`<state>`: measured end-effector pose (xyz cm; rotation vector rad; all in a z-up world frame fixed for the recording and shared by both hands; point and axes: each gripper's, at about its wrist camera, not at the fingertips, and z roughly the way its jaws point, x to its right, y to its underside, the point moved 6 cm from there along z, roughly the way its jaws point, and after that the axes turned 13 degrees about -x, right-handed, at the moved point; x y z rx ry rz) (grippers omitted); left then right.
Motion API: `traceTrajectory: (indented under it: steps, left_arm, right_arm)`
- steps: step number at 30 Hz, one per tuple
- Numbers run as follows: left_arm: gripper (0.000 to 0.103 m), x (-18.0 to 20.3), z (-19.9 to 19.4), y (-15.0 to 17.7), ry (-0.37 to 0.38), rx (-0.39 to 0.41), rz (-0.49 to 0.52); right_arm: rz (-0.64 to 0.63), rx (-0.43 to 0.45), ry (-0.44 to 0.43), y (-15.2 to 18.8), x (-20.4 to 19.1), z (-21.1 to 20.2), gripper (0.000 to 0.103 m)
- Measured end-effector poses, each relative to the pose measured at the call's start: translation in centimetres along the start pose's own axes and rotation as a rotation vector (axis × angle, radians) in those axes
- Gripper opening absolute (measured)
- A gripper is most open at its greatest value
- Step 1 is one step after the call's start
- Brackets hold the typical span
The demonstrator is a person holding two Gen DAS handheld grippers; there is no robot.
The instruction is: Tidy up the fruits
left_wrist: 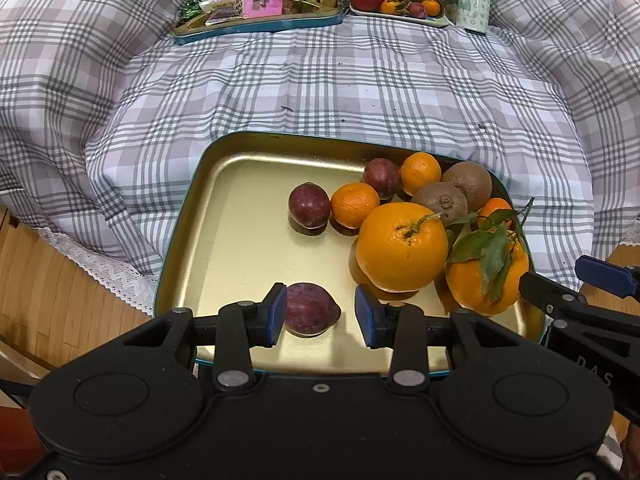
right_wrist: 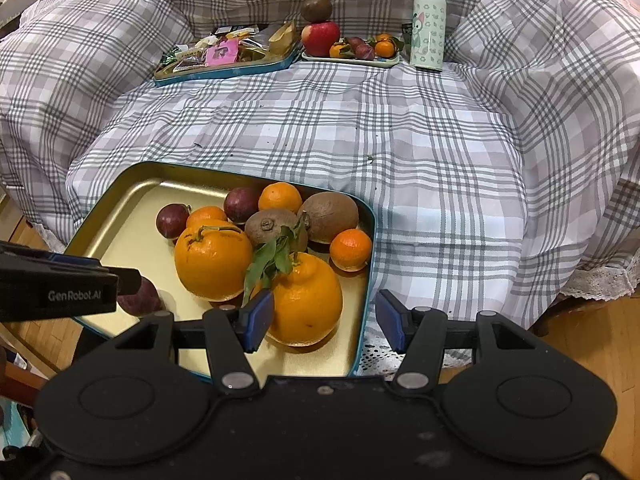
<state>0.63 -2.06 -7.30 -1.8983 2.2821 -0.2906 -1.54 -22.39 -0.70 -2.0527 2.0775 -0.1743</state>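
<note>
Left tool (left_wrist: 320,316) straddles plum (left_wrist: 310,309); big orange (left_wrist: 401,246) crowds right.

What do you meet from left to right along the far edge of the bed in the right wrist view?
Snack tray → red apple with a kiwi on top → small plate of tangerines → mint green bottle.
</note>
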Motion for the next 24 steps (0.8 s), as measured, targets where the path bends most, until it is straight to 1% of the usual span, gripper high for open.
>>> traceTrajectory:
  steps: [8,16,24]
  left_arm:
    - [0.047,-0.29,0.25,-0.16,0.019,-0.016,-0.01]
    - [0.047,-0.53,0.06,-0.14,0.019,-0.01,-0.02]
    - [0.047,-0.64,0.21,-0.14,0.017,-0.012,-0.022]
  right_arm:
    - [-0.023,-0.01,0.005,-0.12,-0.3,-0.15,0.059]
    - [-0.035,-0.006,0.001,-0.07,-0.5,-0.46,0.059]
    - [-0.04,-0.022,-0.003,0.11,-0.41,-0.28,0.059]
